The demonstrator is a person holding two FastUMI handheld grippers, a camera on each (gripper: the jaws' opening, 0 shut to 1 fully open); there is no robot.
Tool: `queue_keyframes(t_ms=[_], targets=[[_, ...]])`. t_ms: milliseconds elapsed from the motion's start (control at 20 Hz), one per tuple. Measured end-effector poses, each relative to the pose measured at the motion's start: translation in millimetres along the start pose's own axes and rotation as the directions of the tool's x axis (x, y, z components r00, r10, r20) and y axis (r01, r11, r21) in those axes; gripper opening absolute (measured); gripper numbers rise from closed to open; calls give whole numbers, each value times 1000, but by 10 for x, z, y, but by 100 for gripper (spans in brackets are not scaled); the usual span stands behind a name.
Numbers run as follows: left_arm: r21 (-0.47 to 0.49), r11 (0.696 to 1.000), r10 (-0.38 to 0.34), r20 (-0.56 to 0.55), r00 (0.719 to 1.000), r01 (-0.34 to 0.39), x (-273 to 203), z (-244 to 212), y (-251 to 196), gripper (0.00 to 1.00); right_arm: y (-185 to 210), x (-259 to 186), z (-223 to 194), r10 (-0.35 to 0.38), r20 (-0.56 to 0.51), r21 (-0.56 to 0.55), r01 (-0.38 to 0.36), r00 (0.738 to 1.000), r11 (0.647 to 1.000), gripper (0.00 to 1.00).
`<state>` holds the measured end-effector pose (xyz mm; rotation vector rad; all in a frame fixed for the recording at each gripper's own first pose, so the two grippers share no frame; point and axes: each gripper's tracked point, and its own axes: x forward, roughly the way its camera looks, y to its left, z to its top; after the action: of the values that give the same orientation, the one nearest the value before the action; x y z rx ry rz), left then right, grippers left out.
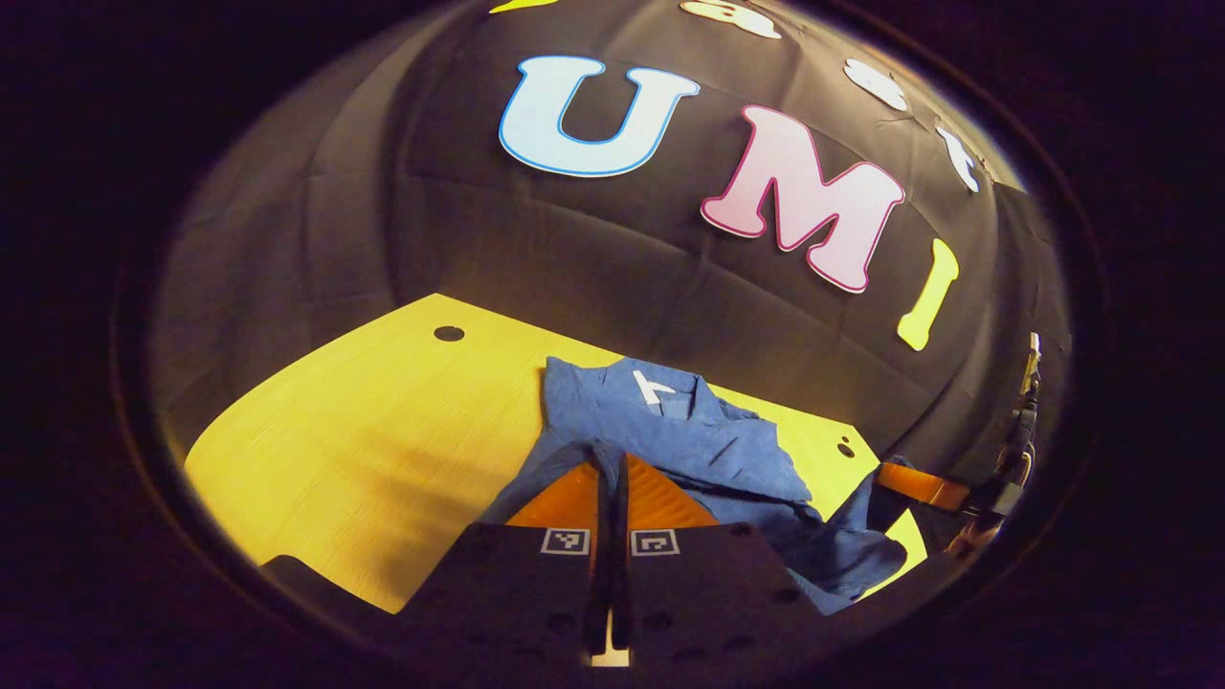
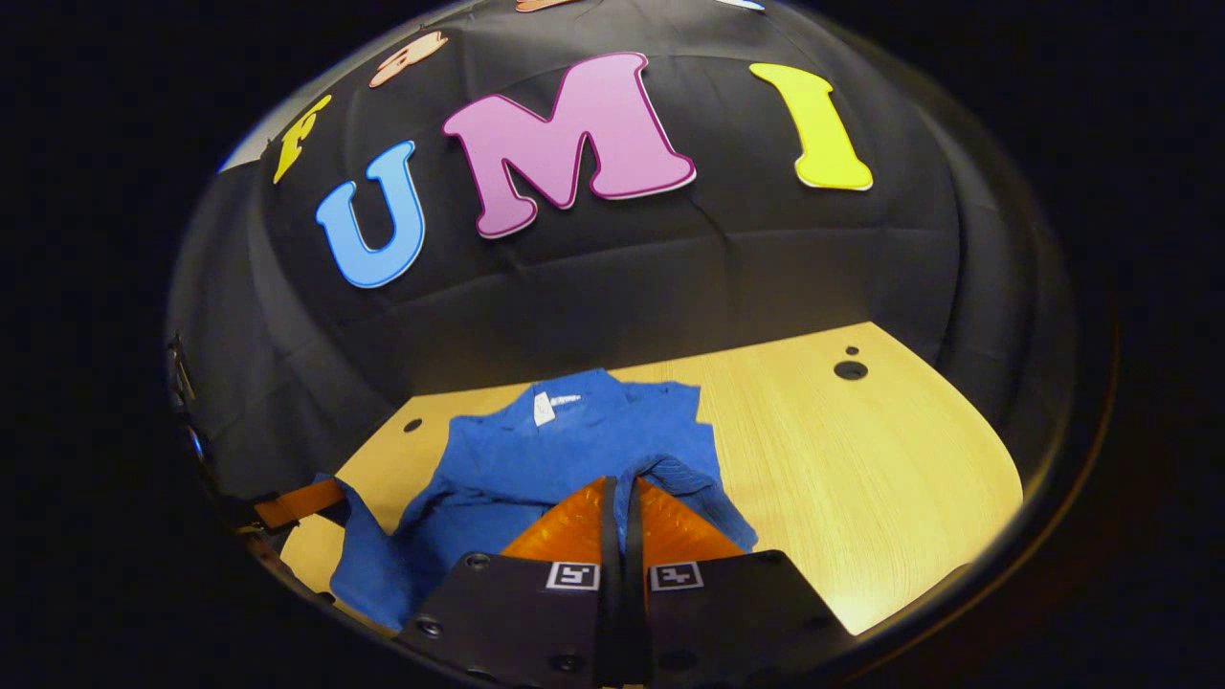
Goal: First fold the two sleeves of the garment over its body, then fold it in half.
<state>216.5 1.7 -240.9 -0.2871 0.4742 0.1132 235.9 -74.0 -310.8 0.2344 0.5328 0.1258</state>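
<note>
In the left gripper view, the left tool (image 1: 612, 469) sits at six o'clock with its two fingers pressed together on a fold of the blue shirt (image 1: 689, 431), so it is clenched on the cloth. The shirt lies on the yellow wooden tabletop (image 1: 383, 431), its collar and white tag toward twelve o'clock, its body running off to four o'clock. There the other tool (image 1: 909, 483) reaches in from three o'clock with cloth bunched at its tip.

The likely trouble, as I judge it, is that the thin fold slips from between the fingers when lifted, or that both tools pull at different rates and drag the whole shirt across the smooth tabletop, skewing the fold line. The bunched cloth at four o'clock may also crease under the fold.

In the right gripper view, the right tool (image 2: 622, 498) at six o'clock is likewise clamped on the shirt's (image 2: 555, 450) edge, the collar toward twelve o'clock. The left tool (image 2: 306, 502) enters at nine o'clock, holding a hanging flap near the tabletop's (image 2: 861, 459) edge; that flap could drop over the side if released.

I see no containers here.
</note>
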Motion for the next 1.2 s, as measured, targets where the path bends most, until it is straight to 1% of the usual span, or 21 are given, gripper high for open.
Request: queue_keyframes(t_ms=[100,250,350,450,500,550,600,650,700,800,950,1000,1050,1100,1150,1200], targets=[[18,1000,-2,44,999,1,139,201,-35,0,31,195,241,17,44,-6,-16,999,1000,4],[81,996,13,128,992,-23,477,607,-8,0,54,520,644,30,124,-22,-27,992,999,4],[92,993,51,181,982,-68,739,875,70,0,-21,730,907,3,190,-30,3,982,1000,4],[113,990,54,235,971,-83,964,1098,60,0,-83,1012,1078,-18,225,-36,26,974,999,5],[133,986,57,291,955,-99,1084,1264,81,0,-111,1139,1119,-24,231,-33,33,973,999,4],[152,983,51,309,950,-102,1250,1363,90,0,-145,1272,1151,-34,239,-31,42,970,999,4],[170,980,45,316,948,-103,1416,1440,78,0,-199,1401,1183,-43,255,-28,52,966,998,4],[189,977,36,308,951,-98,1615,1461,54,0,-260,1548,1217,-62,275,-22,71,959,997,4],[198,975,36,286,958,-96,1771,1445,48,0,-309,1693,1217,-71,275,-10,77,959,997,4],[190,977,40,290,956,-99,2019,1467,72,0,-374,1970,1216,-91,274,8,92,957,996,4],[213,967,64,340,938,-143,2349,1479,236,0,-554,2367,1115,-154,247,-11,161,957,987,5],[226,964,57,338,939,-140,2452,1440,261,3,-594,2442,1057,-166,230,-7,173,959,985,6],[238,963,41,321,946,-122,2514,1371,236,2,-625,2510,999,-174,218,4,178,960,984,9],[247,962,38,306,951,-118,2581,1298,229,28,-612,2532,941,-160,201,19,160,966,987,29],[255,957,58,299,952,-139,2600,1260,260,56,-598,2516,895,-156,188,22,154,970,988,46],[262,952,80,295,952,-161,2560,1216,273,85,-629,2480,903,-171,199,9,173,965,985,64]])
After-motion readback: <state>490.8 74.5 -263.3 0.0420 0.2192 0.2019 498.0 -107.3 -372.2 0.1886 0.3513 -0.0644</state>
